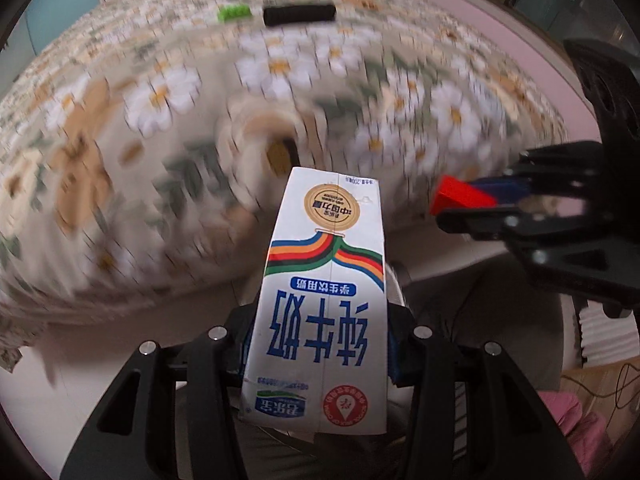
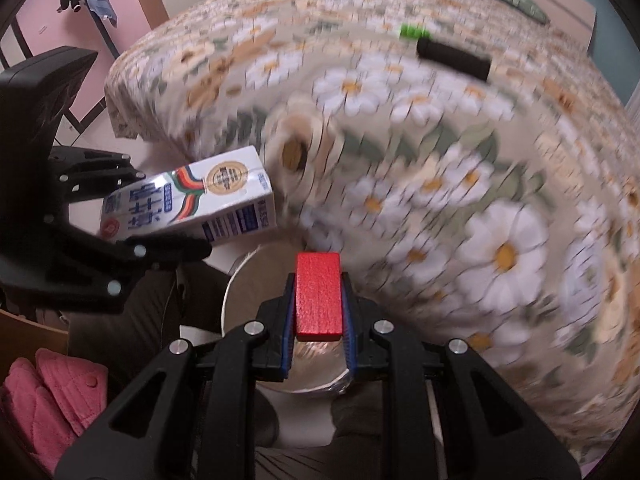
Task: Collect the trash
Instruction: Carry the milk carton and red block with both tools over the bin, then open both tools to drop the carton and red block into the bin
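The left gripper clamps a white milk carton, its pads pressing on the carton's sides, and the carton sticks out forward past the fingers. The right gripper is closed narrow on a red block, which is pinched upright between blue pads. Both point steeply down beside a bed with a daisy cover. Below the block sits a round white bin on the floor. On the bed lie a tape roll, a black cylinder and a small green thing, all blurred.
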`<action>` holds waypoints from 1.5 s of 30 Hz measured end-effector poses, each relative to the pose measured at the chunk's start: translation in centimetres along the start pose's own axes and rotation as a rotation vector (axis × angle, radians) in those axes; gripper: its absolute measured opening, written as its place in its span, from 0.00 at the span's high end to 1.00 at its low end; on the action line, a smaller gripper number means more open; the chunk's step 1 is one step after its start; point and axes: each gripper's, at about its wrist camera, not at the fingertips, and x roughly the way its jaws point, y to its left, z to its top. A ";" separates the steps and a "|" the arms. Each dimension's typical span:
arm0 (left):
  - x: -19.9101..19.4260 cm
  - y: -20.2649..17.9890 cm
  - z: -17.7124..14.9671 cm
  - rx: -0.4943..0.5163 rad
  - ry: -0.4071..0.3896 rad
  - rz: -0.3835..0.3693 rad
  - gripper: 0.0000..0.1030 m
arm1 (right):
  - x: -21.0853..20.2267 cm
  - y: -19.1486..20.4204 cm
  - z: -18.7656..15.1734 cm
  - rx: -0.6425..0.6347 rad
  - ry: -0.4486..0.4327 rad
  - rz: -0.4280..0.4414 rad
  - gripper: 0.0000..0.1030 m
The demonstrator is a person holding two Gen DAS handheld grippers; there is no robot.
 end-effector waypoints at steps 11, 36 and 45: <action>8.0 0.0 -4.1 -0.004 0.169 -0.017 0.52 | 8.1 -0.6 -4.2 0.080 0.150 0.053 0.79; 22.4 2.5 -6.6 -0.185 0.427 -0.080 0.51 | 23.1 -1.6 -8.3 0.239 0.431 0.107 0.79; 25.6 3.4 -6.9 -0.252 0.460 -0.073 0.51 | 25.8 -1.6 -8.2 0.210 0.449 0.044 0.79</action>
